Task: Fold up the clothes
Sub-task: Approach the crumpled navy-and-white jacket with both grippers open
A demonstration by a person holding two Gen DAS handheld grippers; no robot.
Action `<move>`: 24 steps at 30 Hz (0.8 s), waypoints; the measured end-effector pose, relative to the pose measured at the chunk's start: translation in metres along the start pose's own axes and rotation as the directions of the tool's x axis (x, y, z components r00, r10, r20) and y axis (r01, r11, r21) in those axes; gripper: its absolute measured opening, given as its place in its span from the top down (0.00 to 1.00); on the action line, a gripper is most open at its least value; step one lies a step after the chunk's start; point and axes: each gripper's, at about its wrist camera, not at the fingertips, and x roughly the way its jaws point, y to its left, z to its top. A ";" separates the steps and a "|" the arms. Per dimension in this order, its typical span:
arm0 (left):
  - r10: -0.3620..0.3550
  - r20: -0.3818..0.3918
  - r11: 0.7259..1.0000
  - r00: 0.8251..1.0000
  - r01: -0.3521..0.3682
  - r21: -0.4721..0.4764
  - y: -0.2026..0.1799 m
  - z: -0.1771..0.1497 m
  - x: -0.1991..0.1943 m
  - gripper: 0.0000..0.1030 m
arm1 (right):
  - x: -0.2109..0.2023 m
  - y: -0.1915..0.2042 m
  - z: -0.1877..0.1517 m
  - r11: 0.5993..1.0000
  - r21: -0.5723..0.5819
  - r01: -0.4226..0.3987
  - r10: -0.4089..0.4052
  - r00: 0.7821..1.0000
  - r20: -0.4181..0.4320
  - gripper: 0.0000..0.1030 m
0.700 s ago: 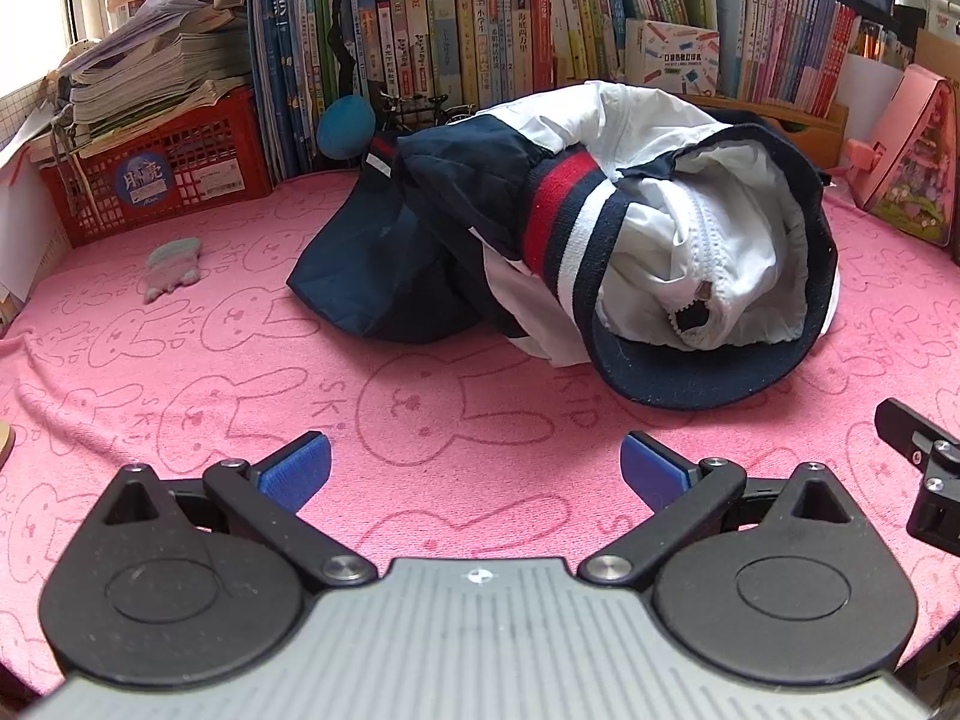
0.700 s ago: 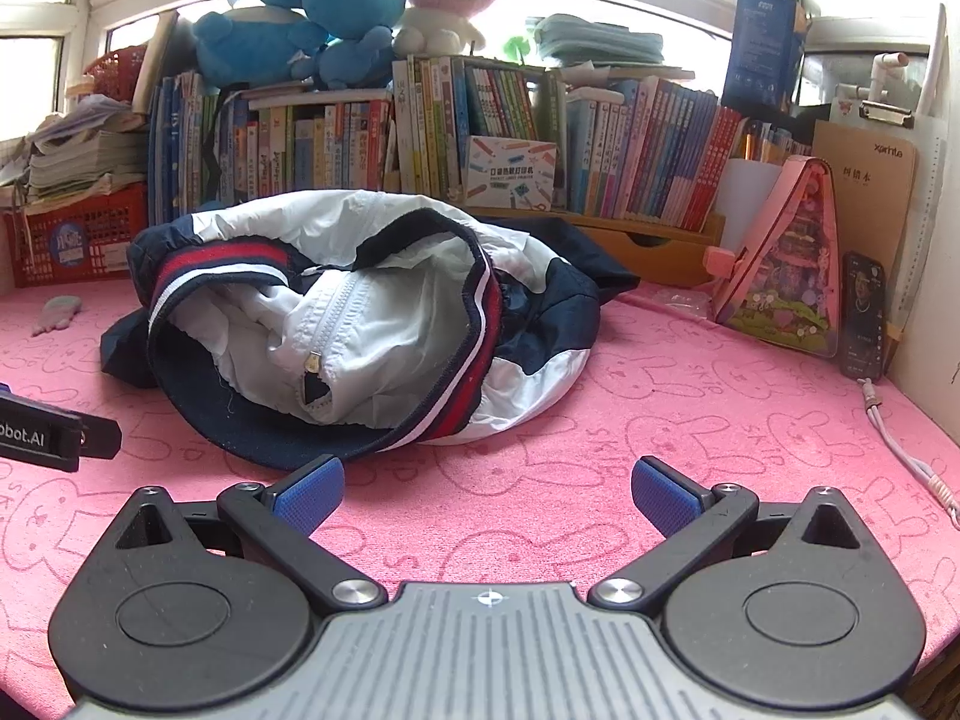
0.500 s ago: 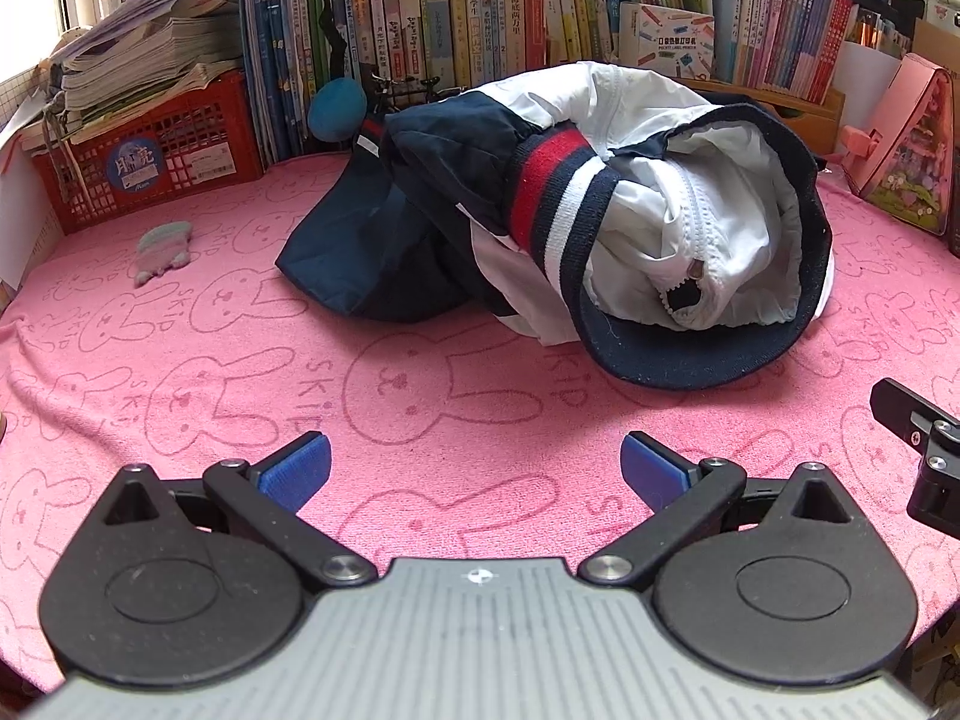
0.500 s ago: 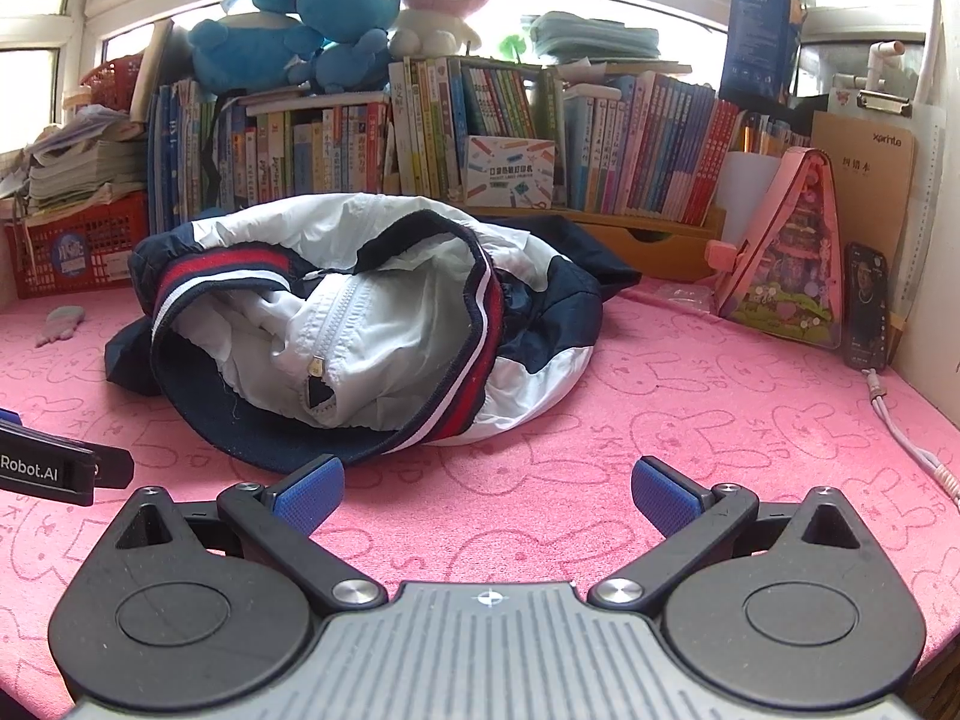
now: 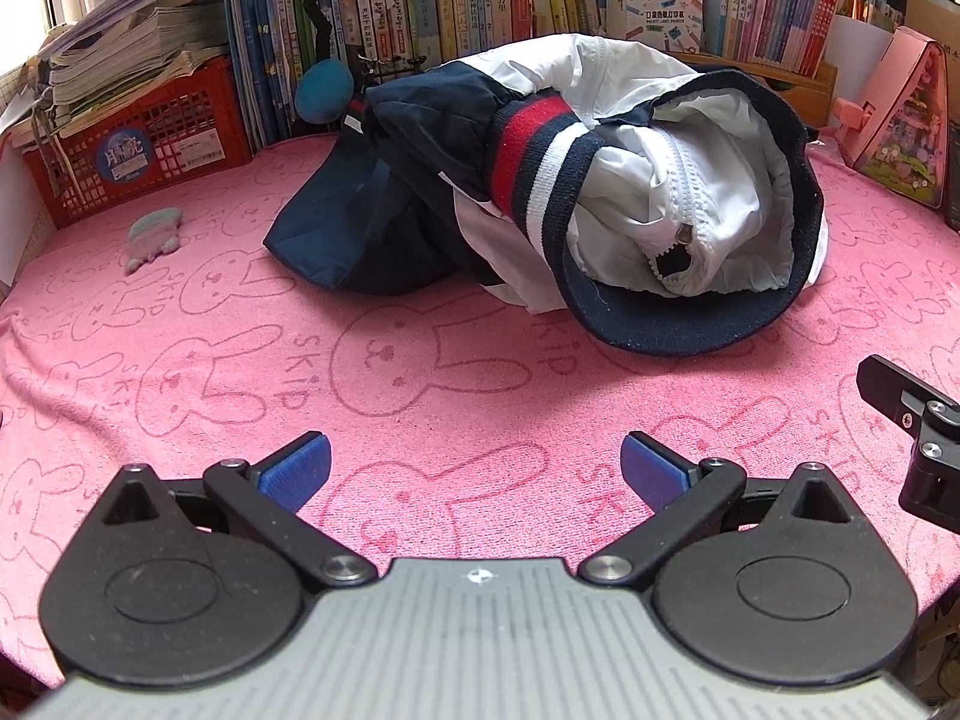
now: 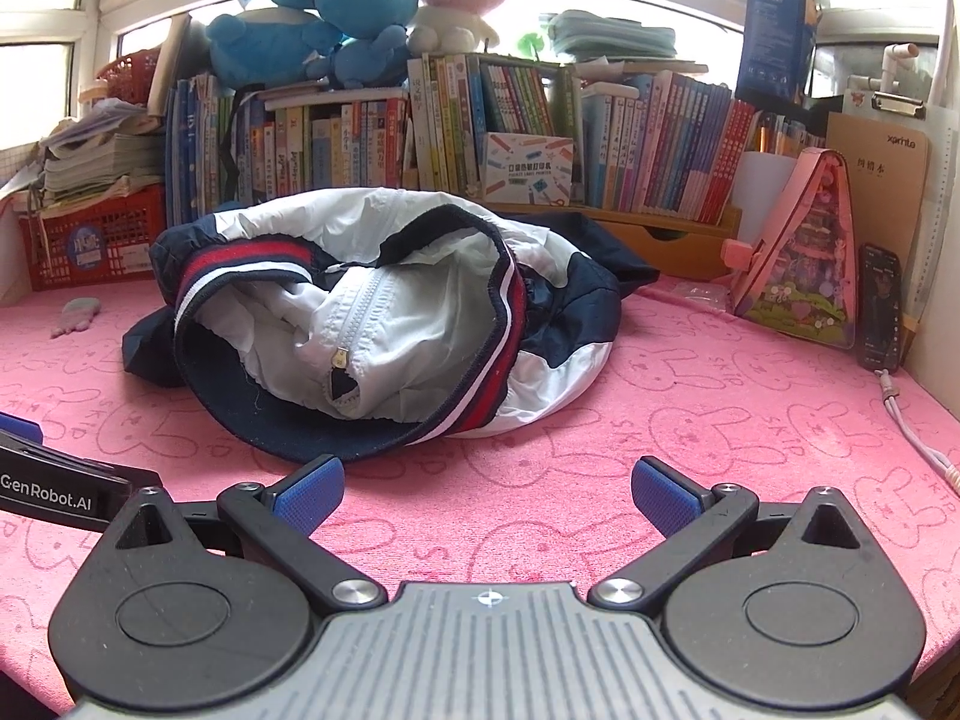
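A crumpled navy and white jacket [image 5: 576, 192] with a red-striped hem lies in a heap on the pink rabbit-print cloth [image 5: 420, 396]. Its white zipper lining faces me, and it also shows in the right wrist view [image 6: 384, 324]. My left gripper [image 5: 474, 468] is open and empty, low over the cloth, a short way in front of the jacket. My right gripper [image 6: 489, 492] is open and empty, close to the jacket's navy hem. The right gripper's side shows at the right edge of the left wrist view [image 5: 918, 438].
A row of books [image 6: 480, 126] and plush toys [image 6: 336, 18] line the back. A red crate [image 5: 138, 150] with paper stacks stands back left. A small grey sock-like piece [image 5: 153, 234] lies left. A pink case [image 6: 804, 276], a phone [image 6: 879, 315] and a white cable [image 6: 918, 426] are at right.
Both grippers have moved forward a little toward the jacket, which looks larger now. The jacket has not moved, and both grippers stayed open.
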 end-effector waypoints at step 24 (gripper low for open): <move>-0.034 -0.024 0.999 0.999 0.035 0.040 0.012 -0.004 0.001 0.00 | 0.008 0.001 0.009 1.000 0.004 -0.019 0.019 1.000 0.005 0.00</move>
